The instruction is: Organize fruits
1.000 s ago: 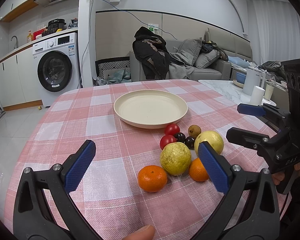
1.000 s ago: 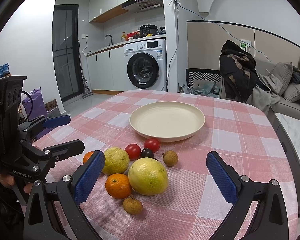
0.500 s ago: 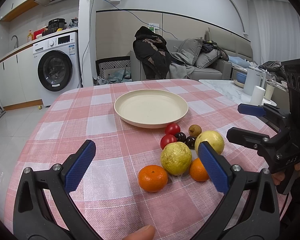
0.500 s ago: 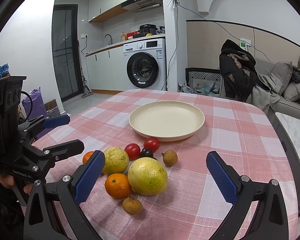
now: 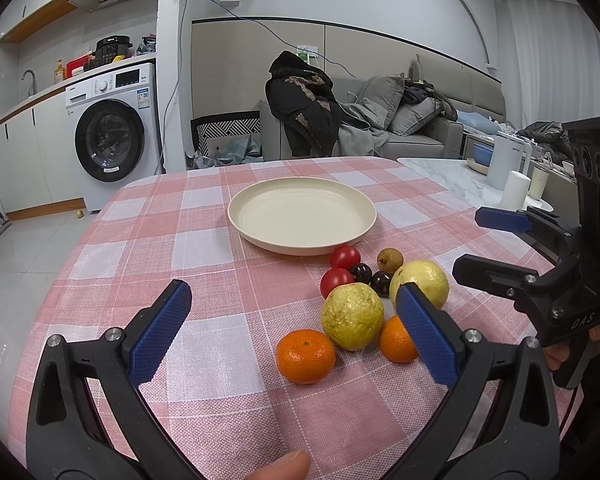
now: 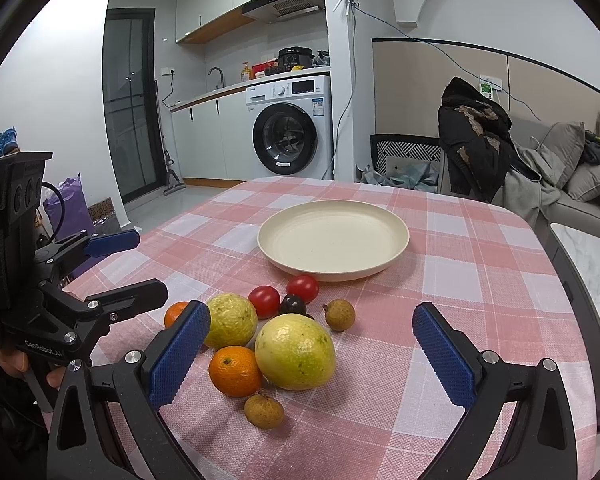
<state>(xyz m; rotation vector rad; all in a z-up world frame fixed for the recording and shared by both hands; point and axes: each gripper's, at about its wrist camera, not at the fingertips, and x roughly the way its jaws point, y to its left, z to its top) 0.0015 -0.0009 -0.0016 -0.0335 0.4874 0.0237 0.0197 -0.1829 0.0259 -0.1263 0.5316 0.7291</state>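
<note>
- We hold the left gripper (image 5: 292, 322) low over the near edge of the worktop (image 5: 204, 248), its blue fingers (image 5: 160, 330) spread wide and grasping nothing.
- We hold the right gripper (image 6: 310, 354) likewise low and level, its fingers (image 6: 440, 354) released and spread wide apart; from the left wrist view it shows at the right edge (image 5: 488, 244), also spread.
- The cream plate (image 6: 334, 240) sits past the fruit, toward the middle of the checked cloth, with nothing in it.
- The fruit lies in a tight cluster on the cloth just on our side of the plate: two red tomatoes (image 6: 264, 301), dark plums (image 6: 293, 305), a small brown longan (image 6: 340, 314), two yellow-green guavas (image 6: 295, 352) and two oranges (image 6: 235, 371).
- In the right wrist view the bigger guava and the near orange lie between the fingers' tips, neither touched; a second longan (image 6: 264, 411) lies closest to us.
- In the left wrist view the other orange (image 5: 305, 356) and the rougher guava (image 5: 353, 316) lie between the fingers, nearer the right one, which overlaps the orange behind it.
</note>
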